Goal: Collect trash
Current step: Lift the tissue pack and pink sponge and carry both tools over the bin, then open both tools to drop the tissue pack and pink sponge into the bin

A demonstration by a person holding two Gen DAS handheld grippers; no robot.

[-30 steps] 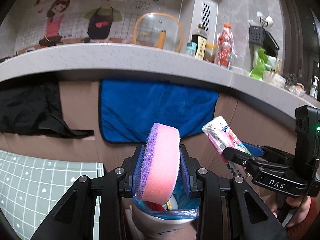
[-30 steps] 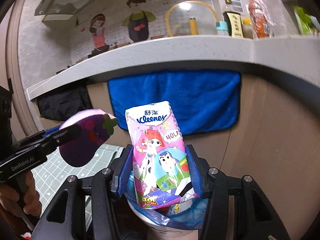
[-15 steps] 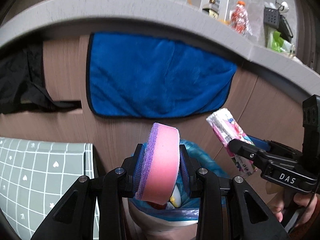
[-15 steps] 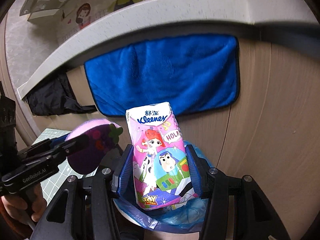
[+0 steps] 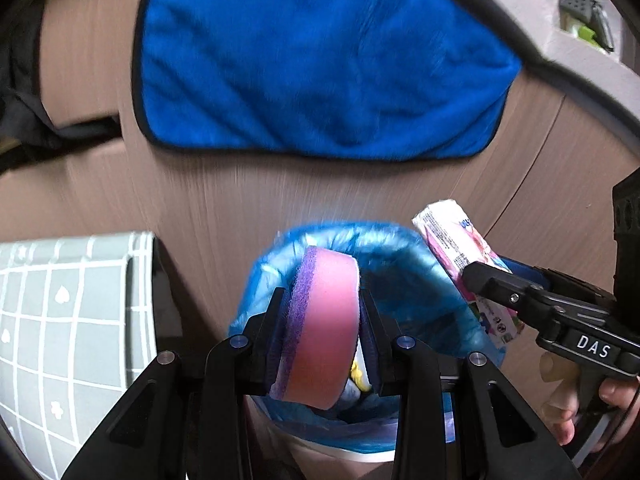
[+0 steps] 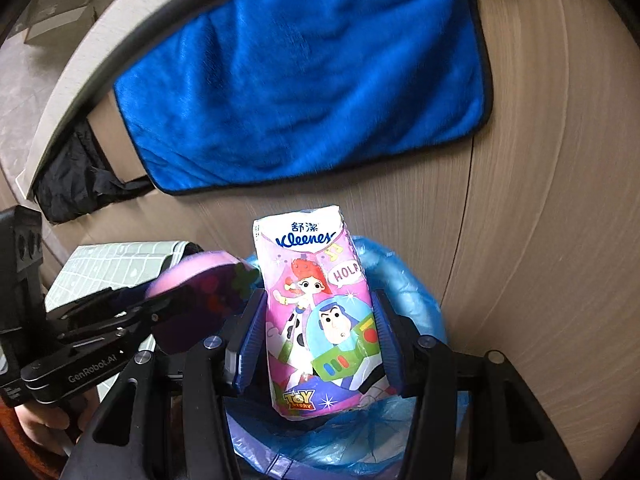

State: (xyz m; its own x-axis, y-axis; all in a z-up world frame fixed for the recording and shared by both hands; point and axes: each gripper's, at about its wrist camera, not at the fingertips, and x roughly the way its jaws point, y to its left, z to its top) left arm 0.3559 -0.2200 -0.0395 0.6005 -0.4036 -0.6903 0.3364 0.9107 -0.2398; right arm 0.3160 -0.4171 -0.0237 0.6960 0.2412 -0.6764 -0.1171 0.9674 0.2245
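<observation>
Most of the bin under your tools is hidden; only its blue liner rim shows. Your left hand-held gripper clamps a pink sponge above that opening. Your right hand-held gripper grips a Kleenex tissue pack upright beside it.

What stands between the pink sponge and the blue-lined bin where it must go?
Nothing visible. The left claw holds the sponge right over the bin's open mouth. The tissue pack in the right claw hangs beside it, not under it.
</observation>
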